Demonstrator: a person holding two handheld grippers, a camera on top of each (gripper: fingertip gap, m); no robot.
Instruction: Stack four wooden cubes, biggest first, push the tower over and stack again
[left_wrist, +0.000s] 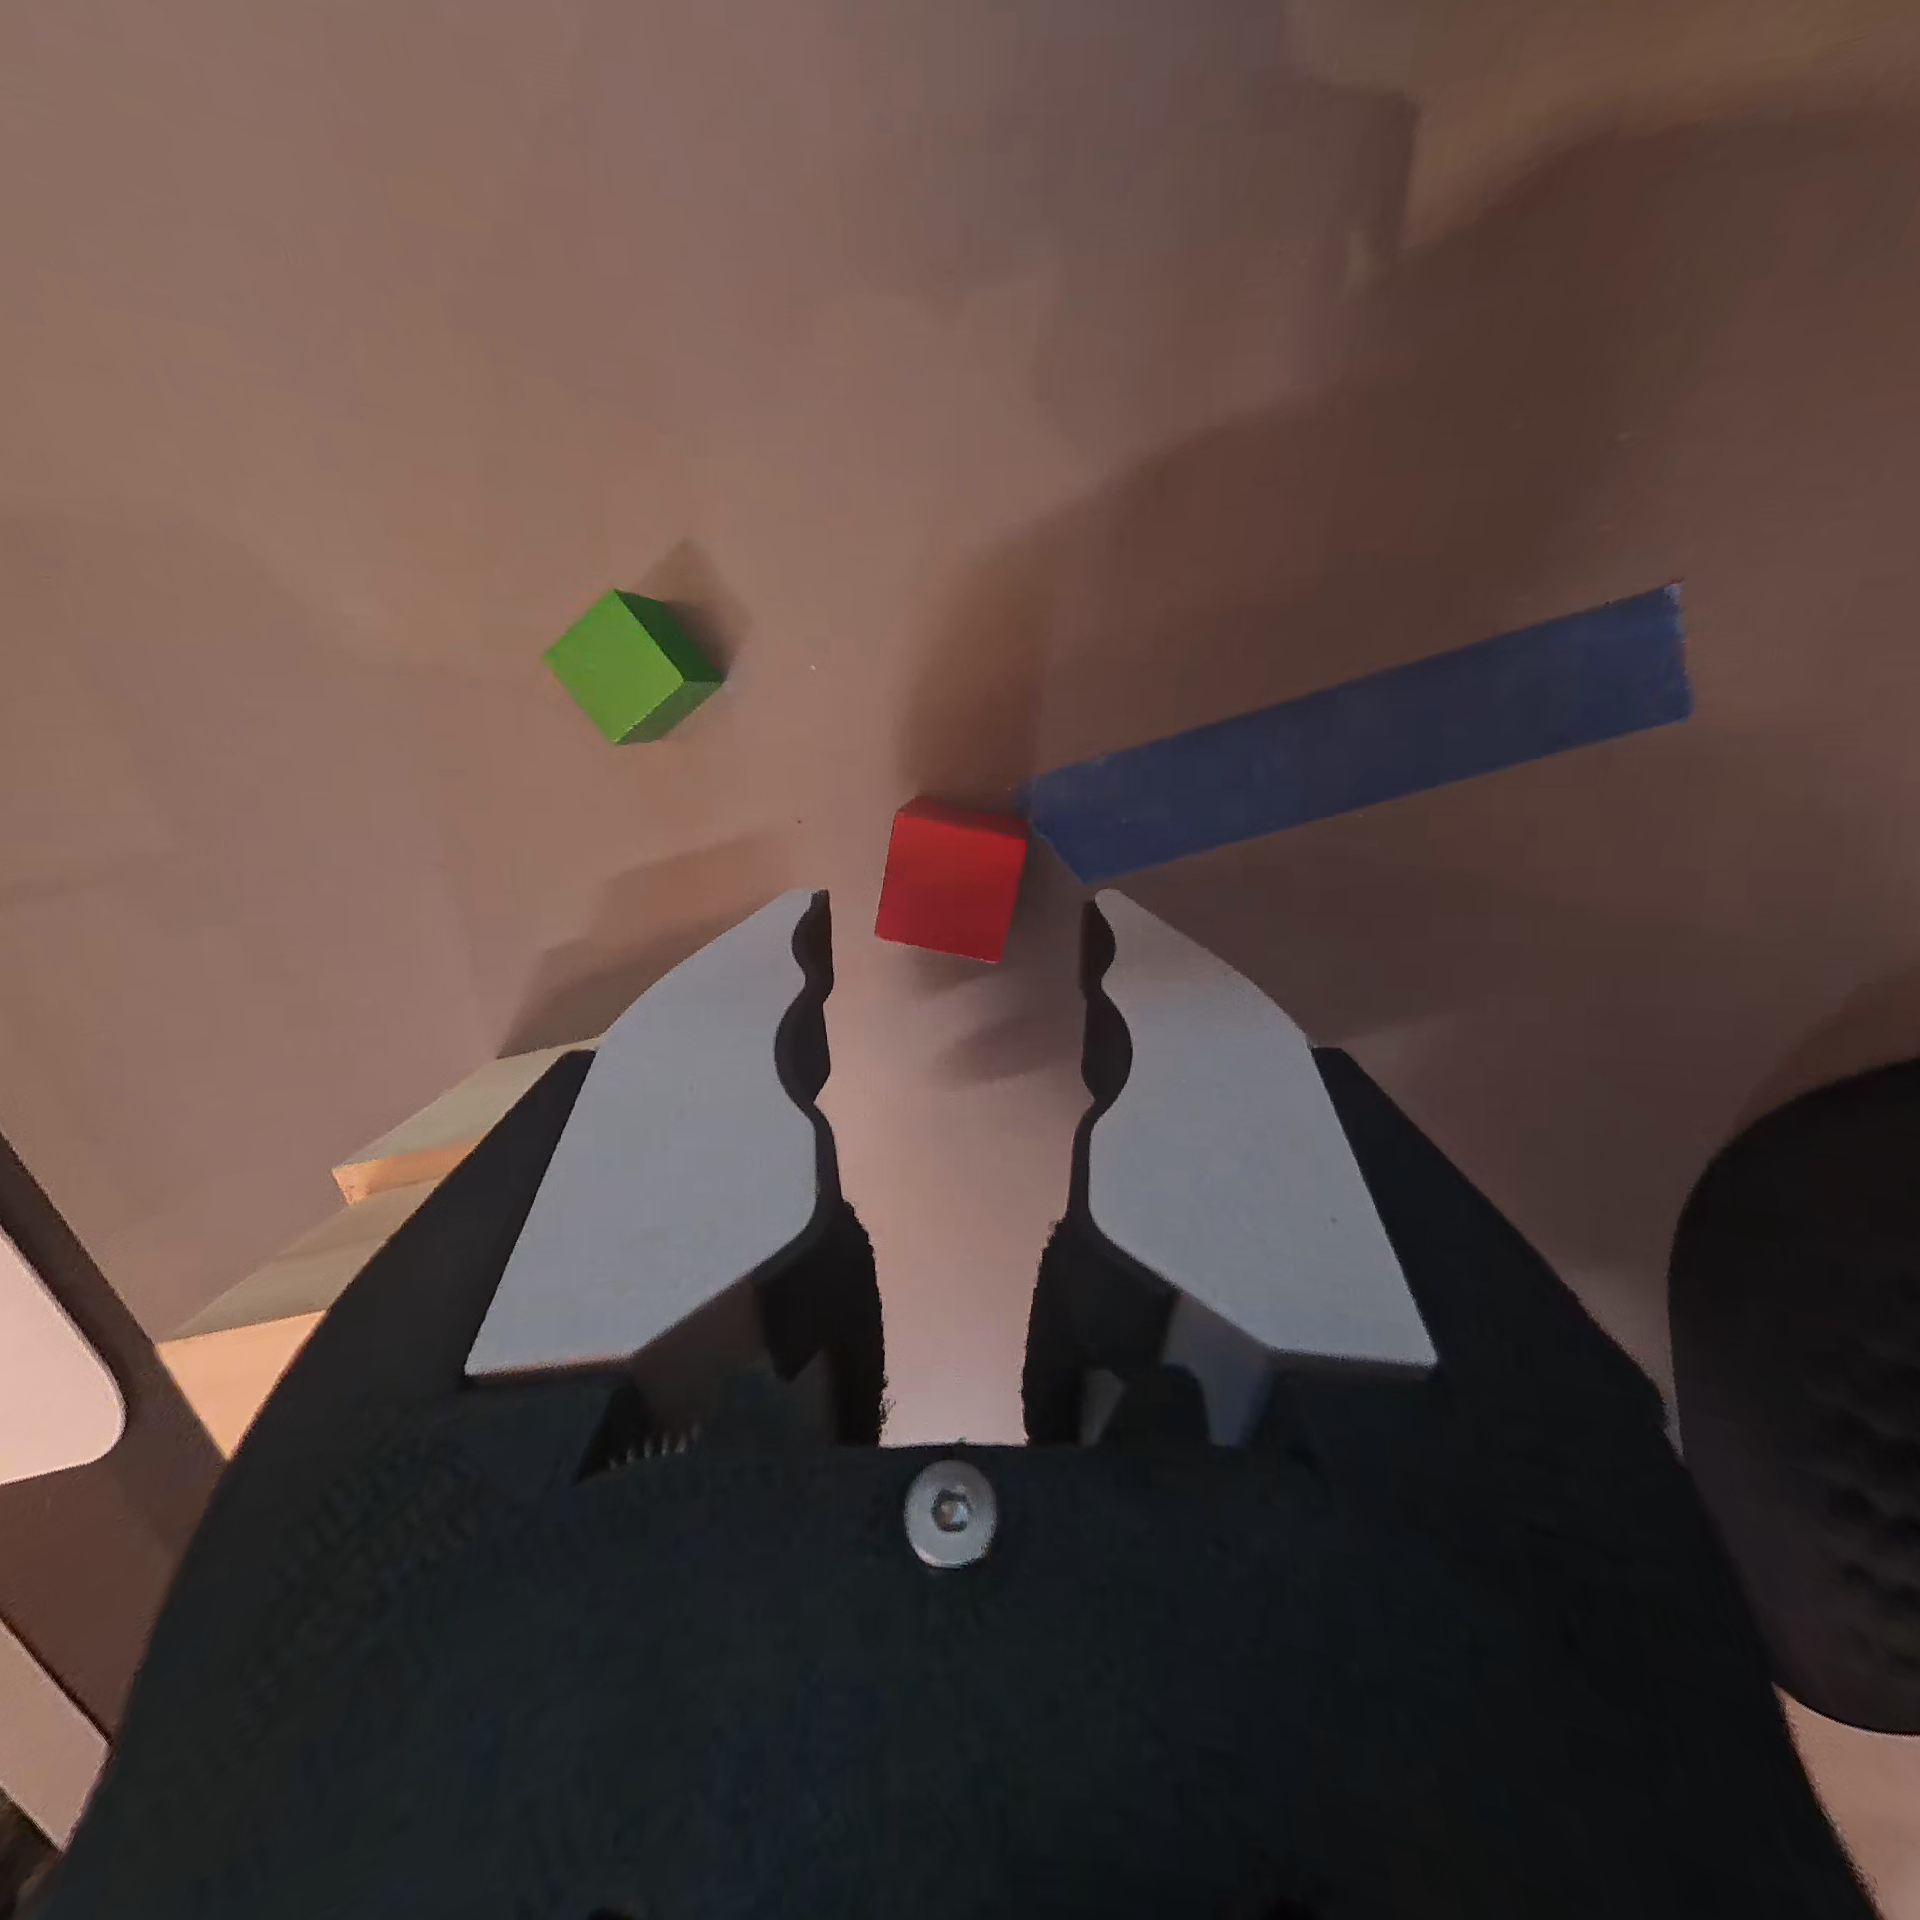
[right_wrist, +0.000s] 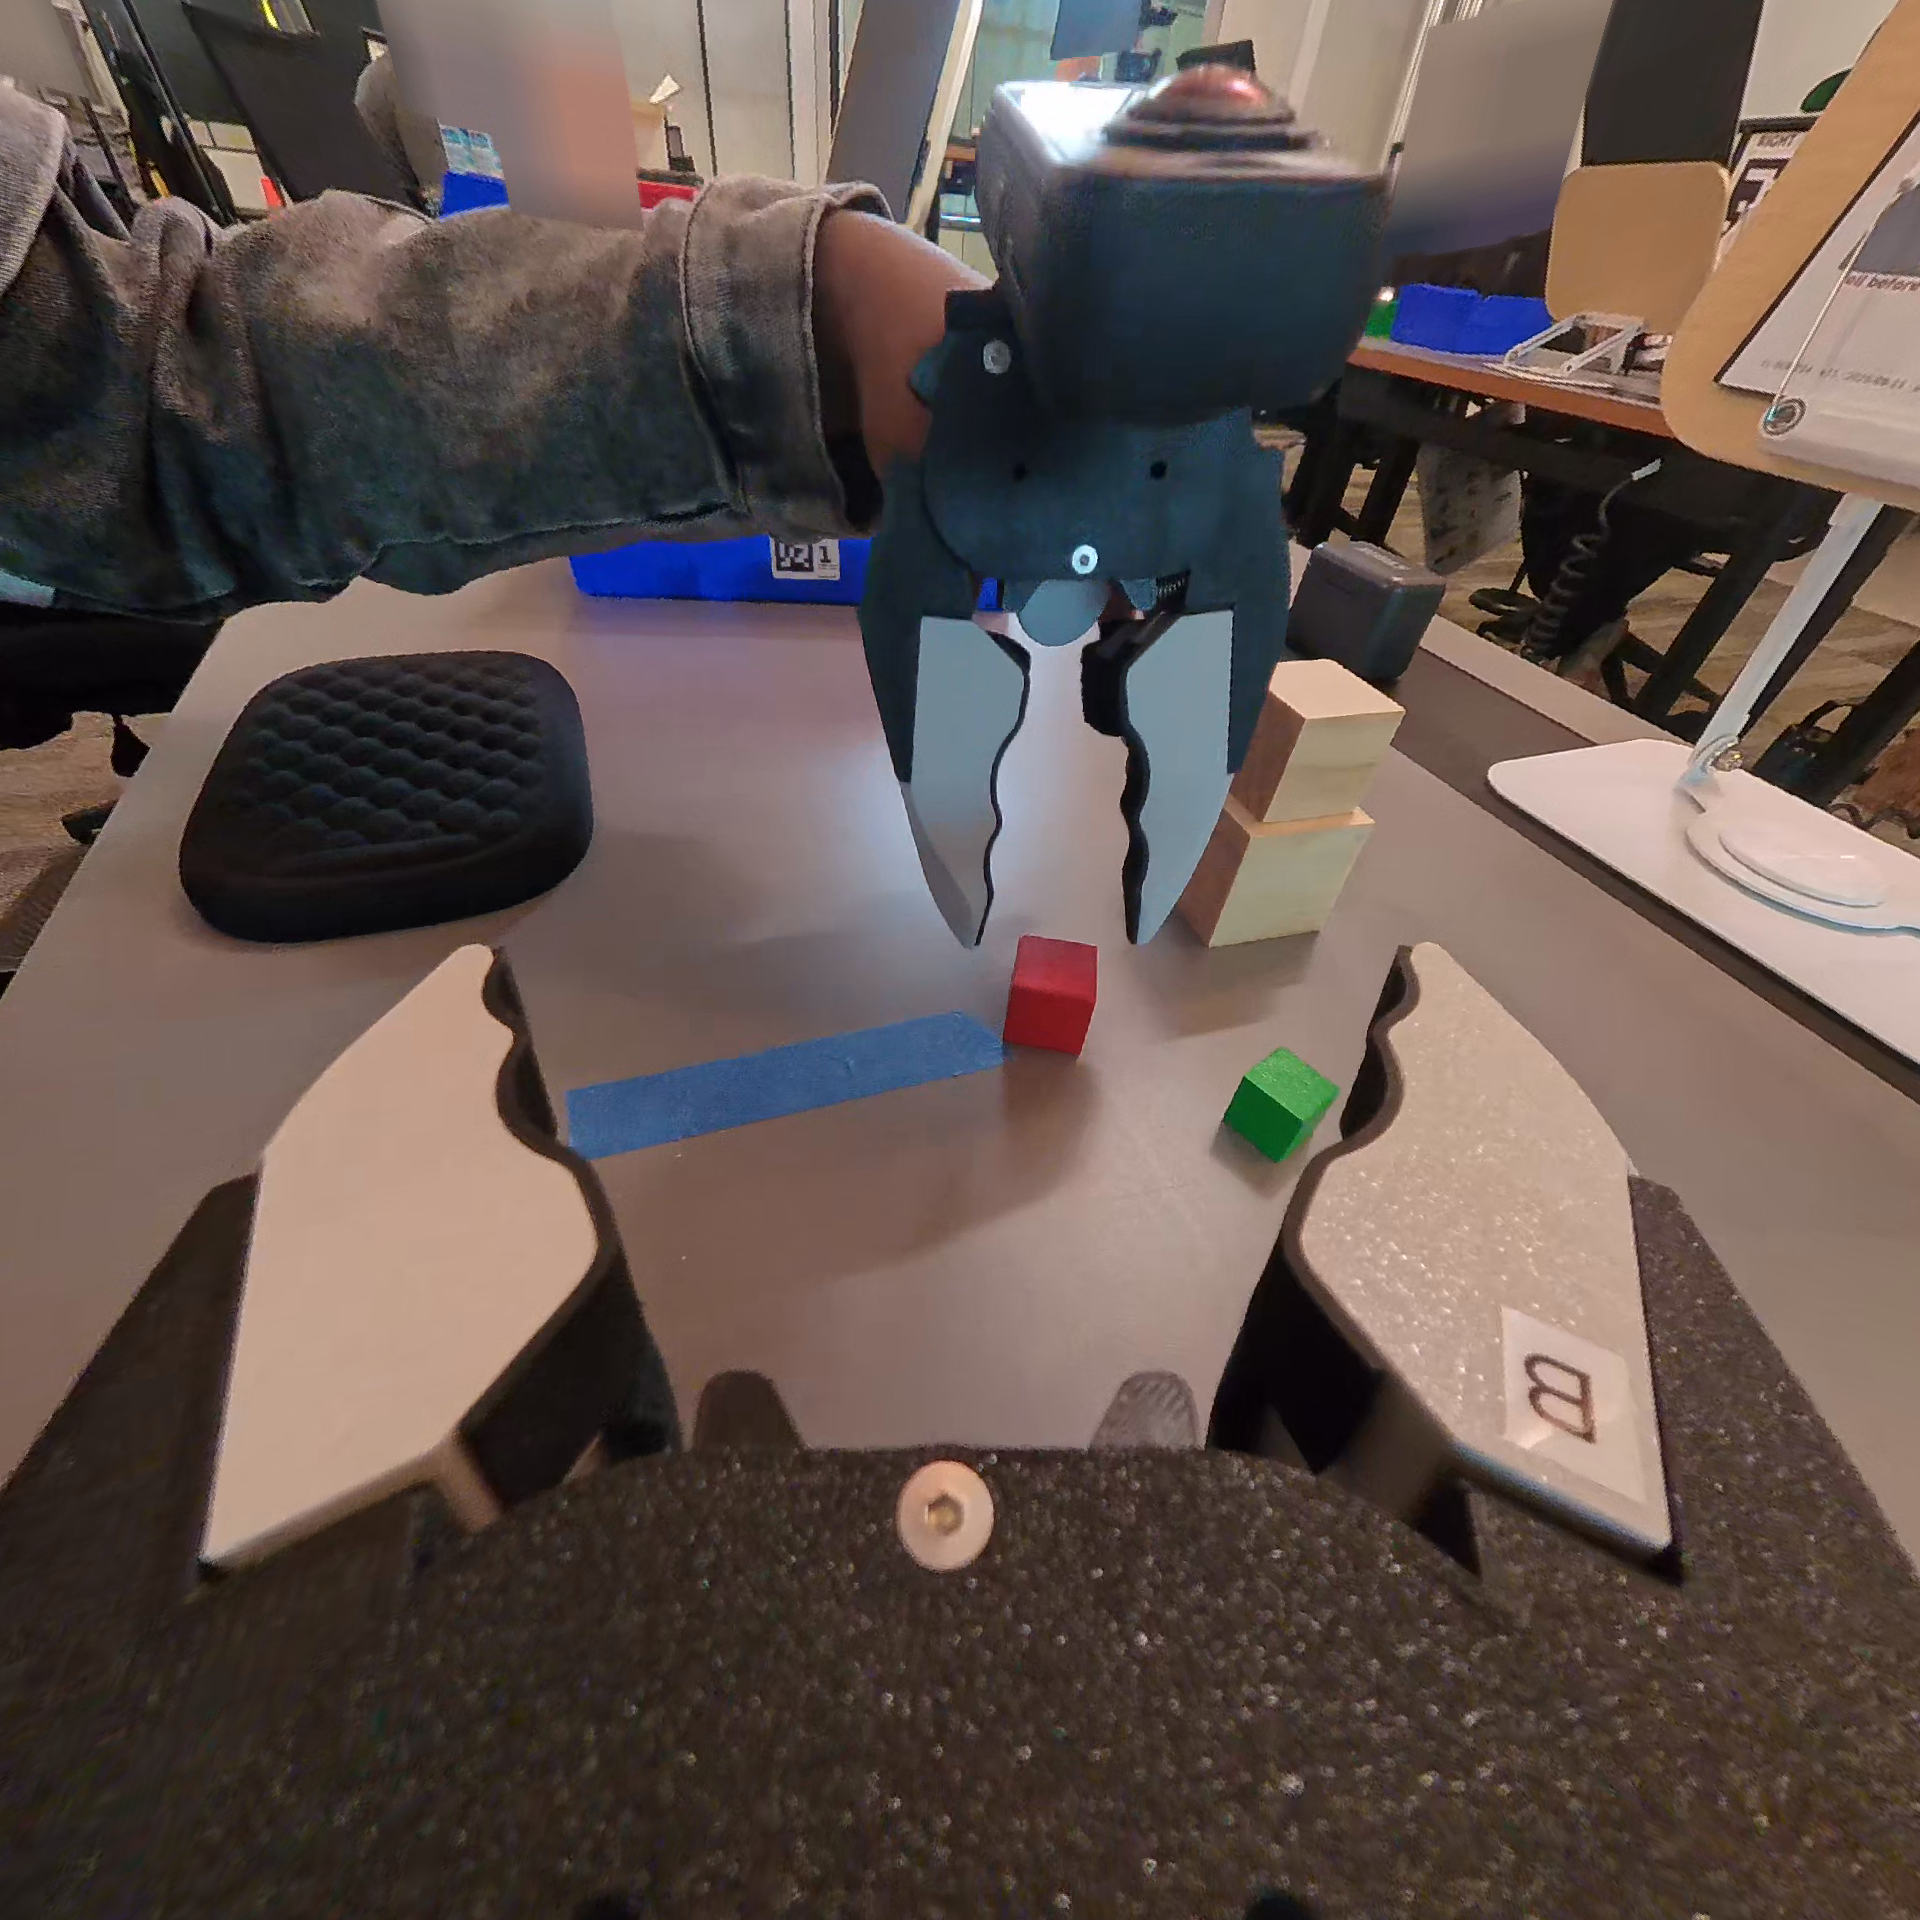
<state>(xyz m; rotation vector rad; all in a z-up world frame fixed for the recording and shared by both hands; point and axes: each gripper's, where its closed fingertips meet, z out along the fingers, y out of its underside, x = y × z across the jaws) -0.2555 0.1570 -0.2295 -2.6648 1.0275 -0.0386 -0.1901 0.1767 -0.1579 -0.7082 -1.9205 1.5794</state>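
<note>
Left wrist view: one red cube (left_wrist: 951, 881) and one green cube (left_wrist: 634, 665) lie on the table (left_wrist: 1039, 312). The left gripper (left_wrist: 956, 909) hangs above the red cube, fingers (left_wrist: 727, 1039) partly open, gripping nothing.

Right wrist view: two bare wooden cubes (right_wrist: 1288, 810) stand stacked. The right gripper (right_wrist: 940, 997) fingers spread wide, bare; the red cube sits beyond them.

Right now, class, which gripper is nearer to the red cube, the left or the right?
Left. The left gripper hangs just above the red cube, fingers open and not touching it. The right gripper sits farther back, wide open, with the cube well ahead of its fingertips.
</note>
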